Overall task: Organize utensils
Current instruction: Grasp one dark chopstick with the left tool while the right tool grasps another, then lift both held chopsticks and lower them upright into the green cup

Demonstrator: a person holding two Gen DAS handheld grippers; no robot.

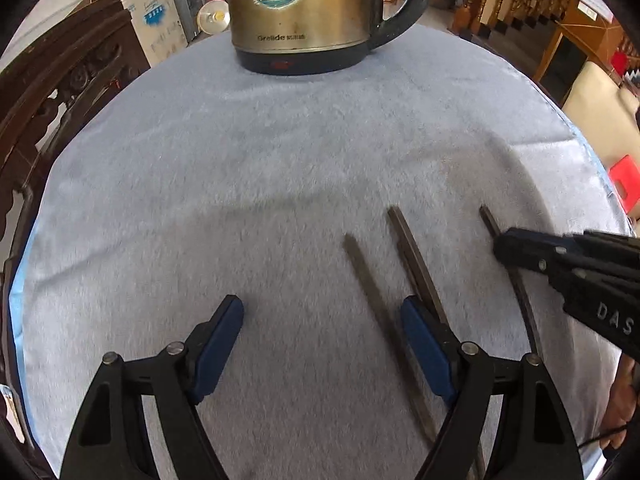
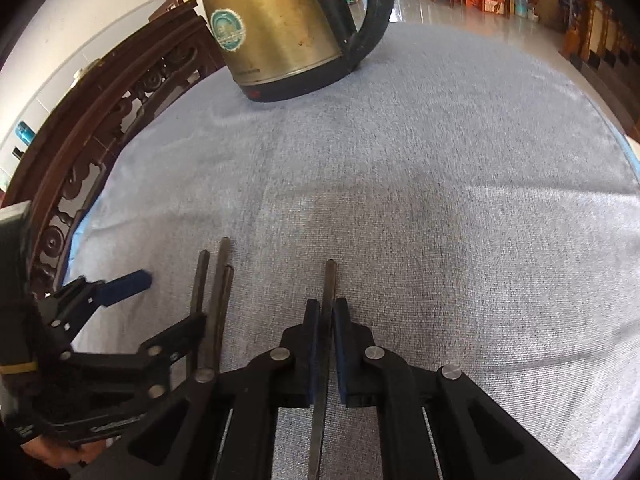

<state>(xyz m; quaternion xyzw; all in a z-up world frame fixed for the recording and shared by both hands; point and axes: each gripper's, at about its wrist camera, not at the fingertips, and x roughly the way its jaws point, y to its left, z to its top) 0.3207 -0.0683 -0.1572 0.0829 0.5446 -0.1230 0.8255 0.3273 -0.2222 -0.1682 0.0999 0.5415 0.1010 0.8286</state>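
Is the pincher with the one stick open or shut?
Shut: the right gripper has its blue pads pressed against one chopstick.

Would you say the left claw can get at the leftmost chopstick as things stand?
Probably yes: the left claw is open low over the cloth, the leftmost chopstick lies bare between its fingers, and the right claw is busy further right.

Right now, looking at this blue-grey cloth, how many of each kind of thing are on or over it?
Dark slim chopsticks: 4
Brass-coloured metal kettle with a black handle: 1
Black grippers with blue pads: 2, the left gripper open, the right gripper shut on one dark slim chopstick
Total: 7
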